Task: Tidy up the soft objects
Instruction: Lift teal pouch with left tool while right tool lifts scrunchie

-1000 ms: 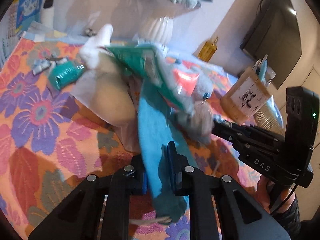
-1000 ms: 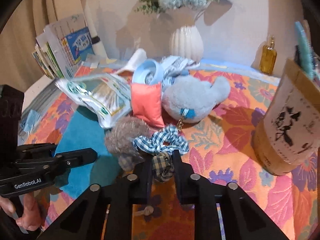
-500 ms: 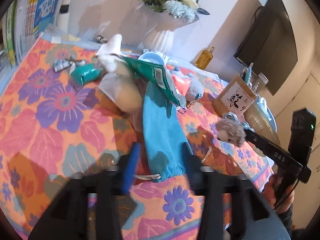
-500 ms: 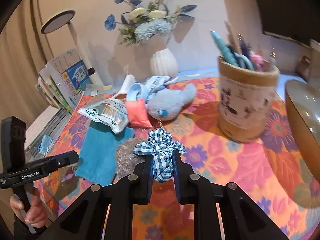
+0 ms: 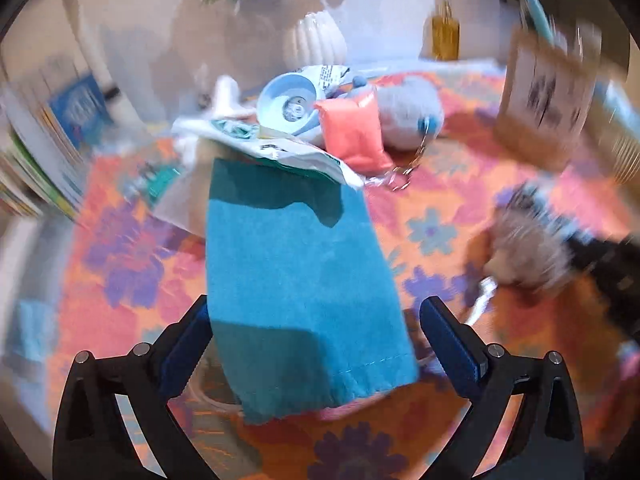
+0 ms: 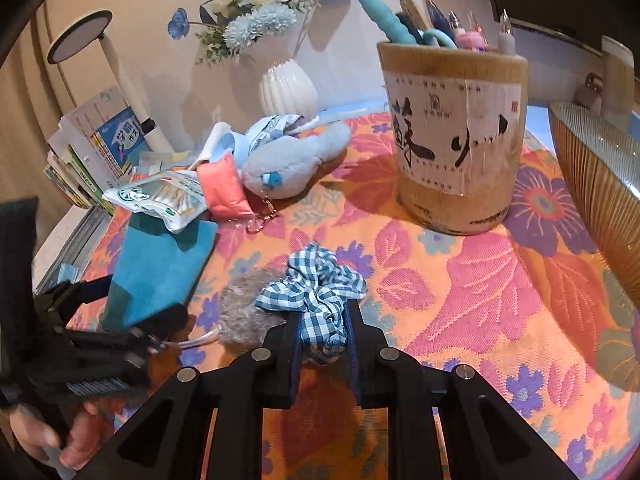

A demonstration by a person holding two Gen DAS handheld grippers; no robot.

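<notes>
Gingham scrunchie [image 6: 316,288] sits pinched in the right tongs [image 6: 322,346], lifted for sorting, while the left tongs [image 5: 316,344], spread wide, seemingly straddle the teal towel [image 5: 296,280] lying flat.

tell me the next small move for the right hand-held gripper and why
Probably lower the right hand-held gripper and open it to set down the checked scrunchie. Its jaws are shut on the scrunchie, held over a bare patch of floral tablecloth beside the grey fluffy scrunchie, so both hair ties would end up grouped, apart from the teal towel.
</notes>
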